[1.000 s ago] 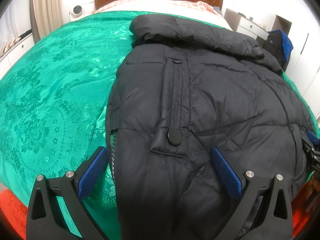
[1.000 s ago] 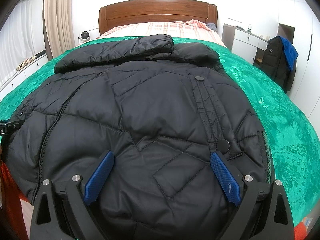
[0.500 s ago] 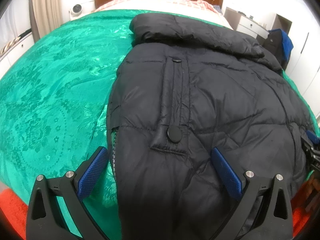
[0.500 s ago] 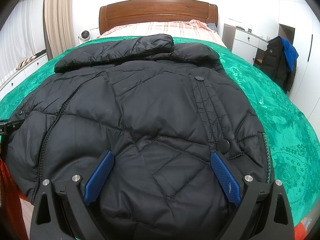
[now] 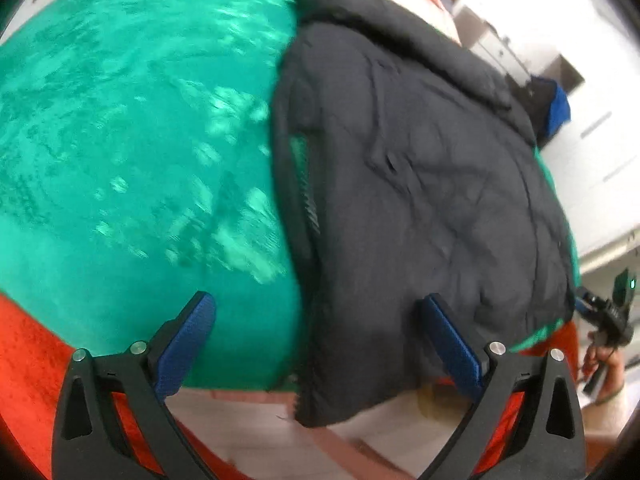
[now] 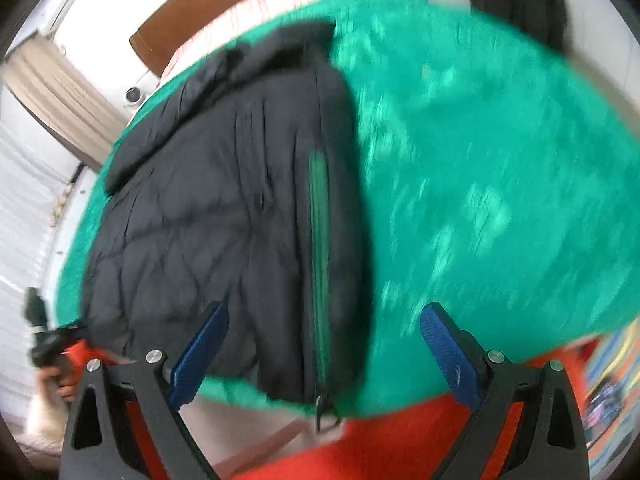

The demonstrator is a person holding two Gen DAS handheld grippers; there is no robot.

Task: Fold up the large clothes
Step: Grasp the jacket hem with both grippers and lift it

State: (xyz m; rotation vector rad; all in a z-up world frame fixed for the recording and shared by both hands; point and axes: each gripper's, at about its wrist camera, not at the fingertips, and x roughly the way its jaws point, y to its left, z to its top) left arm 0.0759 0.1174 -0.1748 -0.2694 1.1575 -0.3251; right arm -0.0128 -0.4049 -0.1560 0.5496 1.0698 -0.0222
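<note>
A black quilted puffer jacket (image 5: 420, 184) lies folded on a green patterned bedspread (image 5: 140, 140), its hem hanging over the near edge of the bed. My left gripper (image 5: 316, 332) is open, its blue fingers straddling the jacket's left hem edge without touching it. In the right wrist view the jacket (image 6: 208, 208) shows its right side, with a green-lined zipper (image 6: 320, 260) and pull hanging at the hem. My right gripper (image 6: 324, 344) is open around that zipper corner, apart from it. Both views are motion-blurred.
Red cloth (image 5: 24, 352) hangs under the bedspread (image 6: 500, 160) at the bed's near edge. A wooden headboard (image 6: 192, 12), curtain (image 6: 56, 96) and white cabinets (image 5: 496, 40) lie beyond. A dark coat with blue (image 5: 554, 104) hangs at the right. A hand (image 5: 608, 364) holds the other gripper.
Both grippers have pulled back from above the jacket and swung outward, left one to the left hem corner, right one to the zipper corner. They stay open. The jacket lies as before.
</note>
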